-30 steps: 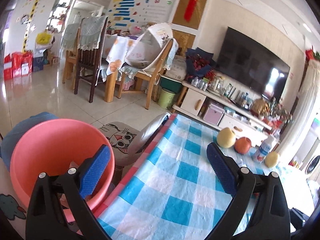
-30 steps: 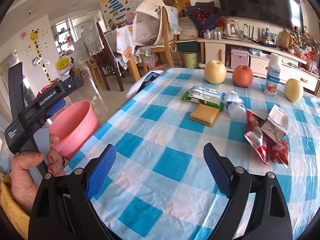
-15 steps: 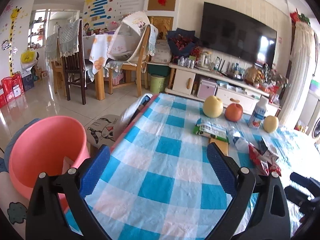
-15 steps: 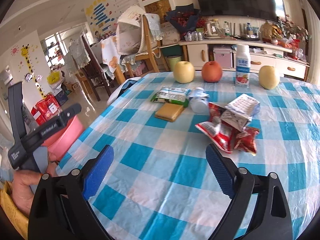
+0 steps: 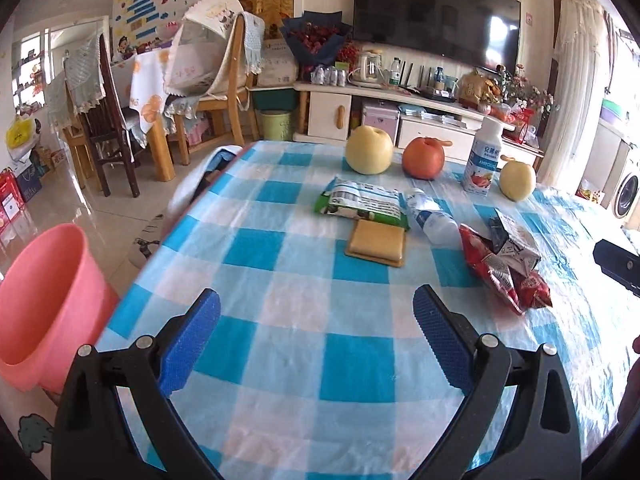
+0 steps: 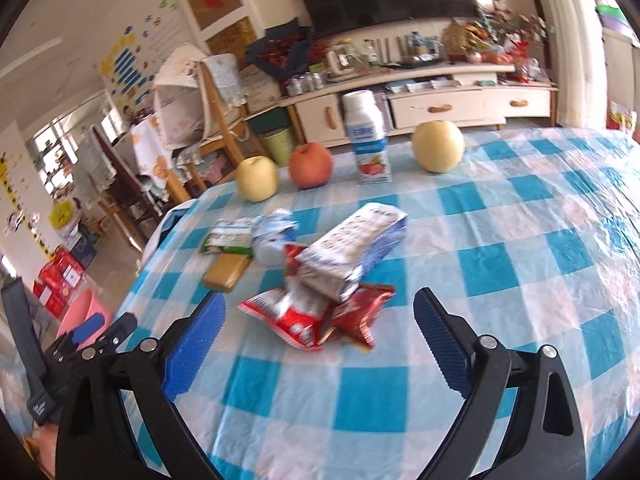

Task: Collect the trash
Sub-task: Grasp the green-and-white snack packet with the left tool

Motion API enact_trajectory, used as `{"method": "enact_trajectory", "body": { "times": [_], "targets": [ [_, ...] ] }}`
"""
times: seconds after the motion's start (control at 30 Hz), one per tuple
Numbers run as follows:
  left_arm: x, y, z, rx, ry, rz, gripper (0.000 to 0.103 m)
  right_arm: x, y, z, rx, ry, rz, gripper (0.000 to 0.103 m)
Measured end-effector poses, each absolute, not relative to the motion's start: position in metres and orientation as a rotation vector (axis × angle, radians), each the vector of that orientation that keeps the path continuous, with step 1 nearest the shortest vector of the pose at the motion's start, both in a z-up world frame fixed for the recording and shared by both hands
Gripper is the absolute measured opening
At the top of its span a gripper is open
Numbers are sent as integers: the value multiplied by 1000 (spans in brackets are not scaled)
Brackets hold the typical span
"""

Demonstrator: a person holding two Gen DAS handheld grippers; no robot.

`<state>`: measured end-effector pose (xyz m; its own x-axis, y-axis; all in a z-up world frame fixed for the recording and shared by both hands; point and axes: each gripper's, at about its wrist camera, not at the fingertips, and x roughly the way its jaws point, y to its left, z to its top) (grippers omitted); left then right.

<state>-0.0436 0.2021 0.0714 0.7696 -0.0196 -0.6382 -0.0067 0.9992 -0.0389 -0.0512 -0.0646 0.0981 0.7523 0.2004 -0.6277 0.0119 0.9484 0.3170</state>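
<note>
Trash lies mid-table on the blue-checked cloth: red snack wrappers under a crumpled white-blue carton, a crushed plastic bottle, a green-white packet and a flat tan packet. My right gripper is open just short of the red wrappers, holding nothing. My left gripper is open and empty over bare cloth, short of the tan packet. A pink bucket stands off the table's left edge.
Along the far edge stand two yellow pears, a red apple and an upright white drink bottle. Chairs, a TV cabinet and a green bin lie beyond. The other gripper's body shows at the right.
Both grippers swung right, from the pink bucket toward the trash at mid-table. The right gripper has closed in on the red wrappers. Both stay open.
</note>
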Motion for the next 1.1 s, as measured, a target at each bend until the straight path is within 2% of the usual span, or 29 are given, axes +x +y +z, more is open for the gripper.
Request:
{"method": "enact_trajectory", "body": {
  "times": [0.33,0.5,0.6,0.8,1.1],
  "targets": [
    [65,178,72,-250,761,60,97,11,-103,78,325,785,42,94],
    [128,181,52,-410,824,140,97,25,-109,77,303,786,47,94],
    [158,177,36,-437,884,182,93,30,-113,72,315,808,58,94],
    [199,167,11,-378,999,266,89,32,-116,69,311,831,84,94],
    [199,120,7,-49,1034,129,79,28,-133,71,363,846,64,94]
  ]
}}
